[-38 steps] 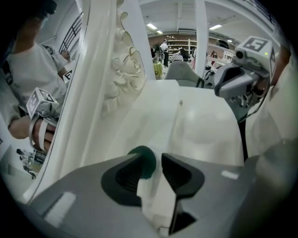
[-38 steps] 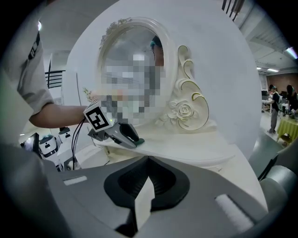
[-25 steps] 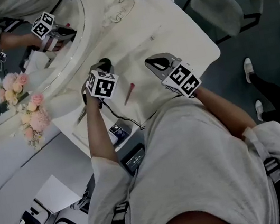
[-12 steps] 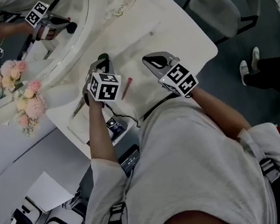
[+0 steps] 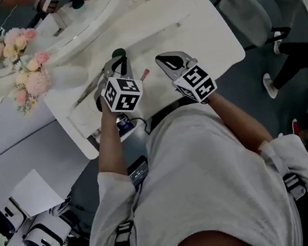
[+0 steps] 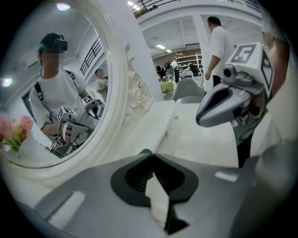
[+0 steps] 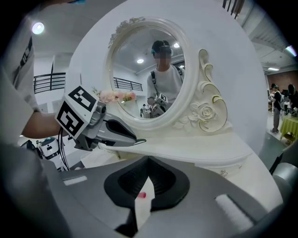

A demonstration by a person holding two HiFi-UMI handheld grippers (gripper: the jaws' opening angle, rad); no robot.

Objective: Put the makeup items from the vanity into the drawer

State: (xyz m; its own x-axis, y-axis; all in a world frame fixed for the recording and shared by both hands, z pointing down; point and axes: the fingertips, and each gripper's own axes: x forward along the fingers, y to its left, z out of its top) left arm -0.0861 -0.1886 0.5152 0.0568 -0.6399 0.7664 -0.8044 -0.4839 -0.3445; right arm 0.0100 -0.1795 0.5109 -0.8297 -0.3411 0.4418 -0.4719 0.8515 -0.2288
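My left gripper (image 6: 151, 156) has just been closing and now pinches a slim brush (image 5: 90, 89) near its dark green head. The long thin handle juts out sideways, so I judge it could pivot or slip in the pads, or clip the carved mirror frame (image 5: 101, 18). My right gripper (image 7: 148, 160) is closed and empty. A thin red-tipped pencil (image 5: 145, 74) lies on the glossy white vanity (image 5: 202, 28) between the two grippers. I see no open drawer.

I get a dim, grey head view, while both gripper views are bright under ceiling lights (image 6: 63, 6), bulged with black corners, their foreground blurred.
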